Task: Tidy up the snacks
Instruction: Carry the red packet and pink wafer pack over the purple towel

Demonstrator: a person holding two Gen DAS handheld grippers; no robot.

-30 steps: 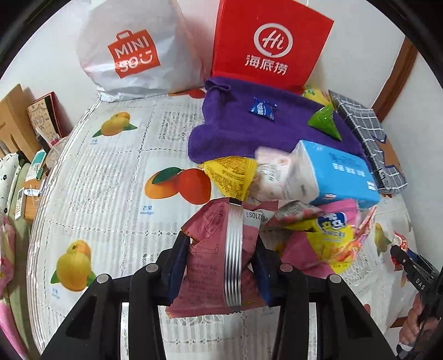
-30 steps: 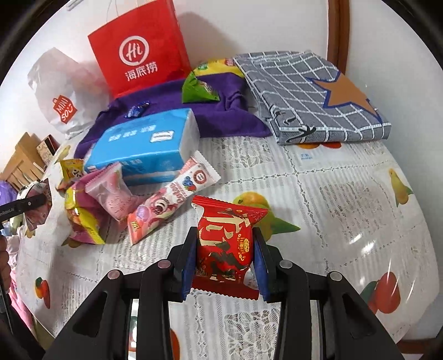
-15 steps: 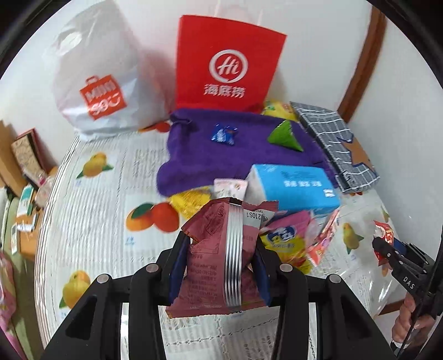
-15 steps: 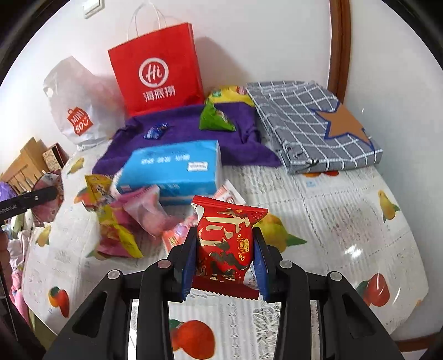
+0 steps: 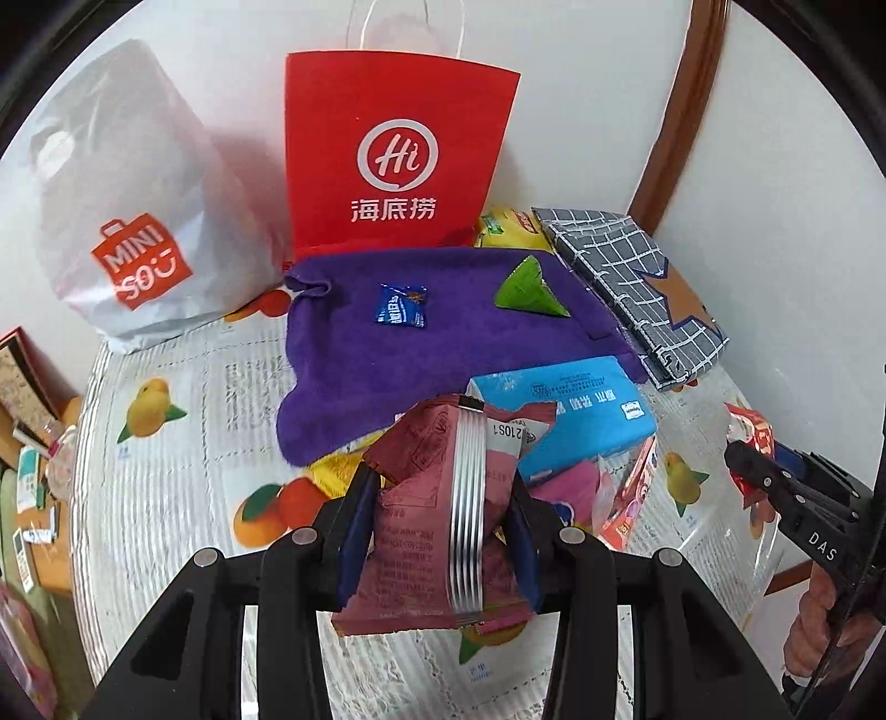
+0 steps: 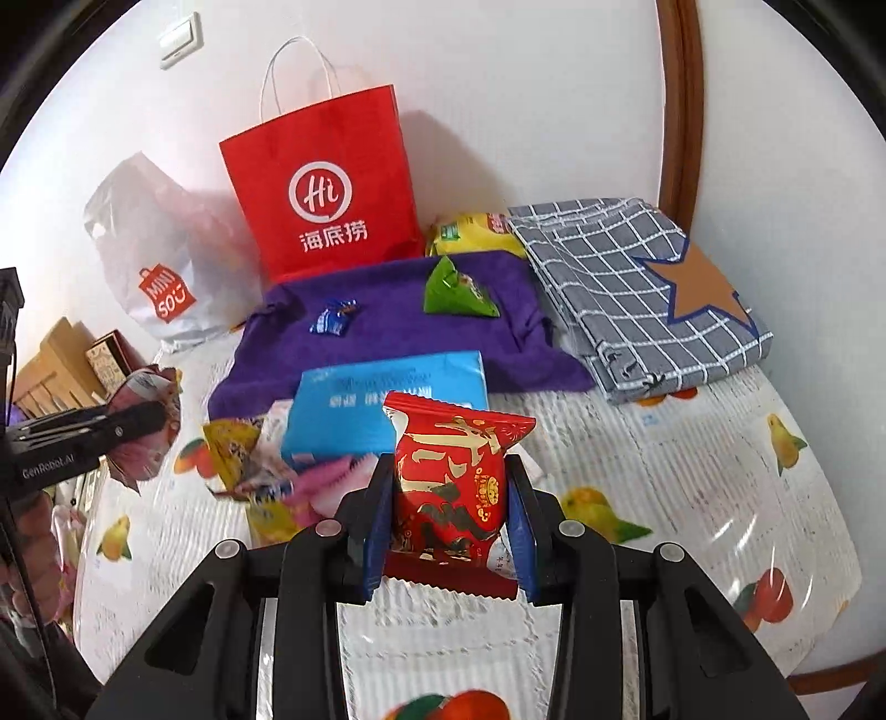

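Both grippers have lifted since a second ago, so the pile by the blue pack (image 6: 387,404) looks lower and farther off. Left gripper (image 5: 437,520) fingers pinch a maroon packet (image 5: 437,498), right gripper (image 6: 448,526) fingers pinch a red packet (image 6: 448,482), both held clear of the worktop (image 6: 692,498), I'd guess to carry them to the purple towel (image 5: 421,354) where two snacks already sit. Only the right view shows the wall switch (image 6: 180,41); the left shows the right hand (image 5: 819,637).

left tool (image 5: 437,520): clamped on a packet, tilted down | right tool (image 6: 451,523): clamped on a packet, tilted down
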